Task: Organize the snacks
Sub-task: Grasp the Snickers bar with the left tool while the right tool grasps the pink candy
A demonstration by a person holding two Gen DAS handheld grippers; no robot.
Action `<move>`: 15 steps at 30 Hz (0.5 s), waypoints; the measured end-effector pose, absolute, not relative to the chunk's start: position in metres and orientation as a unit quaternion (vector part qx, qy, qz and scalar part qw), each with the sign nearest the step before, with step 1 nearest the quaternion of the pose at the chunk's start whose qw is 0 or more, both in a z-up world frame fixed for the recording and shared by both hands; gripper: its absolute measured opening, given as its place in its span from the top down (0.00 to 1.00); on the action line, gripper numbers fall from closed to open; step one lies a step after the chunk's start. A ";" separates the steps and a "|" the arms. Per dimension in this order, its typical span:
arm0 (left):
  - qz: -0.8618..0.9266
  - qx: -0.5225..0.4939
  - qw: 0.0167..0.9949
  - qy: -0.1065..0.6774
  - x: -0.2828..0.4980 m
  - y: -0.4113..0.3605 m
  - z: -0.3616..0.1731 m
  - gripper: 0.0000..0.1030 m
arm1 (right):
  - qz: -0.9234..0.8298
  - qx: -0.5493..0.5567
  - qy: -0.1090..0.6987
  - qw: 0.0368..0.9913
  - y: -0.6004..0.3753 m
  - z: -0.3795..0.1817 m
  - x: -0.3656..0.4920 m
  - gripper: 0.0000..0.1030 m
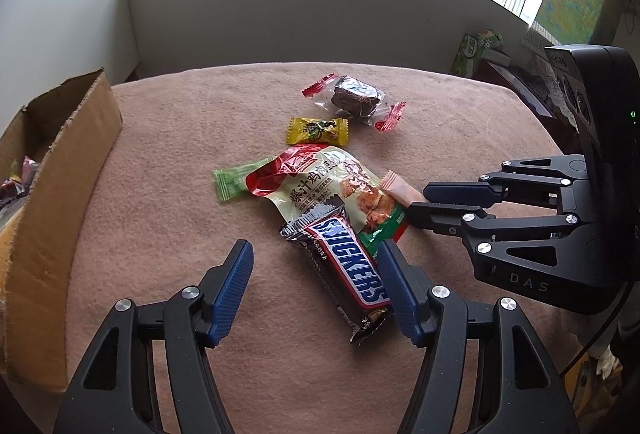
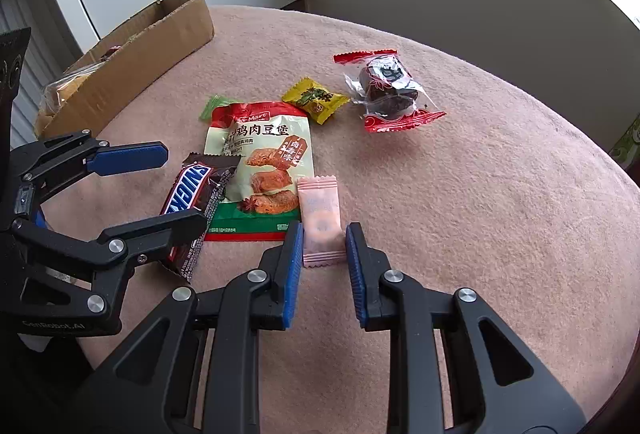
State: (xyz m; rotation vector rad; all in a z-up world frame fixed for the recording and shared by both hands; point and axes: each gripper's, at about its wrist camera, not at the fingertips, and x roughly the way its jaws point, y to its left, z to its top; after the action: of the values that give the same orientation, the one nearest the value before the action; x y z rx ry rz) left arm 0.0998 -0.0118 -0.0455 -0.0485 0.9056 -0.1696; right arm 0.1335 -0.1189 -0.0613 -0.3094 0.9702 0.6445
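Observation:
A Snickers bar [image 1: 347, 272] lies on the pink cloth, its near end between the open fingers of my left gripper [image 1: 316, 254]; it also shows in the right wrist view [image 2: 188, 200]. My right gripper [image 2: 323, 230] is open around the near end of a small pink sachet [image 2: 322, 220], which shows in the left wrist view [image 1: 401, 191]. A chicken snack pouch [image 2: 262, 170] lies partly over the bar. A yellow candy [image 2: 314, 100], a green candy [image 2: 214, 106] and a clear-wrapped dark cake [image 2: 388, 86] lie beyond.
An open cardboard box [image 2: 132, 50] with some snacks inside stands at the table's left; it also shows in the left wrist view [image 1: 60, 170]. A white wall and window run behind the table. A green package [image 1: 474, 52] sits past the far right edge.

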 end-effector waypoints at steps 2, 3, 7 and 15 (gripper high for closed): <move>-0.082 -0.020 0.895 0.437 0.101 -0.014 -0.047 0.36 | 0.299 -0.153 0.456 0.824 -0.116 -0.061 0.133 0.78; -0.081 -0.020 0.895 0.438 0.101 -0.015 -0.047 0.36 | 0.297 -0.154 0.457 0.824 -0.116 -0.061 0.133 0.78; -0.081 -0.013 0.896 0.437 0.103 -0.017 -0.049 0.36 | 0.294 -0.169 0.455 0.823 -0.111 -0.061 0.133 0.78; -0.096 0.002 0.896 0.433 0.103 -0.021 -0.050 0.63 | 0.288 -0.178 0.459 0.821 -0.108 -0.060 0.129 0.78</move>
State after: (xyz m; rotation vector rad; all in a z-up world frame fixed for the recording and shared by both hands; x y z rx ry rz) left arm 0.1030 -0.0210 -0.0499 0.0042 0.8965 -0.1983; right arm 0.1291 -0.1084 -0.0603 -0.3790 0.9775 0.6126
